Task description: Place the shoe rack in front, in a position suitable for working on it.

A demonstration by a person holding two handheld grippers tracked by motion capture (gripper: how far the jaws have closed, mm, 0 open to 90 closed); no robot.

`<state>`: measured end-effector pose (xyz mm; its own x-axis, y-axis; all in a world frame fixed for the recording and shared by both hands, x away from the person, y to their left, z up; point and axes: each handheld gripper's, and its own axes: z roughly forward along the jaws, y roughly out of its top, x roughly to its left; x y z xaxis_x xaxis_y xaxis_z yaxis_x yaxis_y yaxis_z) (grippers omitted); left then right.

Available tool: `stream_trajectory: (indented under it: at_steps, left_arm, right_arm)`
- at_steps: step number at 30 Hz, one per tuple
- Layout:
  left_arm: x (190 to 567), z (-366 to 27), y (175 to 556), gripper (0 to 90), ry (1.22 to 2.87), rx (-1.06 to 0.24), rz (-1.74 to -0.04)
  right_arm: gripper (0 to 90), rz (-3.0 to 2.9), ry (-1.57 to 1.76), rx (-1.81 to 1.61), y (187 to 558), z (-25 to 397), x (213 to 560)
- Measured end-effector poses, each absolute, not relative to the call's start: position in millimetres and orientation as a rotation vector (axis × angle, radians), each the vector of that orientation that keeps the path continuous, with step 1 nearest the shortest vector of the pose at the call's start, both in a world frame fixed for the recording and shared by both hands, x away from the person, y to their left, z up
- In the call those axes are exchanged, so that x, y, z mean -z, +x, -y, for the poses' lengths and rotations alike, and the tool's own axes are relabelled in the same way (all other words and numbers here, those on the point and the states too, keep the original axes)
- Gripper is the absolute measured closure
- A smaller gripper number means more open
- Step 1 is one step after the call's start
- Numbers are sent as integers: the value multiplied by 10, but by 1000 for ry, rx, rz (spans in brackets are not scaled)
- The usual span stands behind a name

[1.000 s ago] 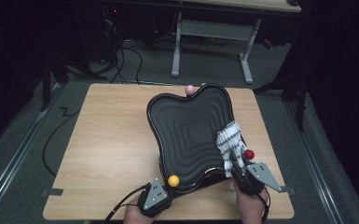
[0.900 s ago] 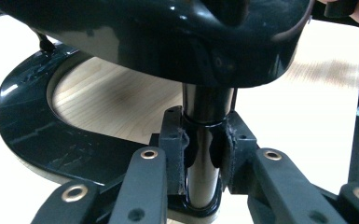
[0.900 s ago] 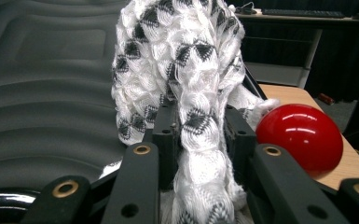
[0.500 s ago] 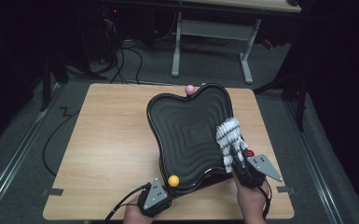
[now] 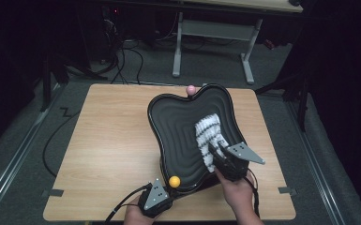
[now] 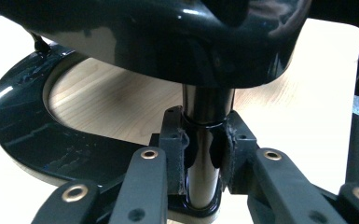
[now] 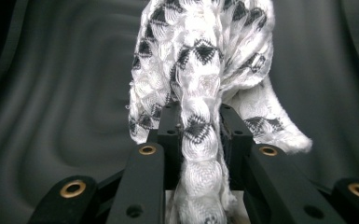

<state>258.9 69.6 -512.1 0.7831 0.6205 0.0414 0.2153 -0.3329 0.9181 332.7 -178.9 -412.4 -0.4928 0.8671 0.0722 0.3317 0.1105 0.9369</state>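
A: Status of the wipe on the black dish (image 5: 178,126)?

B: Judged mid-way. The white patterned cloth (image 5: 208,136) lies inside the dish, against its right-hand wall, bunched rather than spread. The right gripper (image 5: 218,152) has its jaws pressed onto a fold of it; the right gripper view shows the cloth (image 7: 200,88) squeezed between the two jaws and trailing forward over the ridged floor of the dish.

A: And the other hand?

B: The left gripper (image 5: 161,190) is at the dish's near edge, jaws clamped round the stem (image 6: 205,140) beneath the dish, steadying it above its ring base (image 6: 37,135).

A: What remains?

B: The dish's left half and centre look untouched by the cloth, so likely more passes. I cannot tell how clean any part is.
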Motion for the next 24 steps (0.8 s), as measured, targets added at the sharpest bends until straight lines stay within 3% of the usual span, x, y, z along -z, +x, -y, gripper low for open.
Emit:
stream_trajectory:
  at_steps: [13, 18, 24]
  left_arm:
    - [5120, -698, 2591, 736, 1908, -477, -628]
    - [5122, -699, 2588, 736, 1906, -474, -630]
    - [5122, -700, 2586, 737, 1905, -473, -634]
  right_arm:
    - [700, -2118, 954, -1472, 3225, 981, 4037]
    - [715, -2100, 964, -1433, 3301, 1082, 4007]
    - [723, -2008, 1080, -1395, 3511, 1527, 3982]
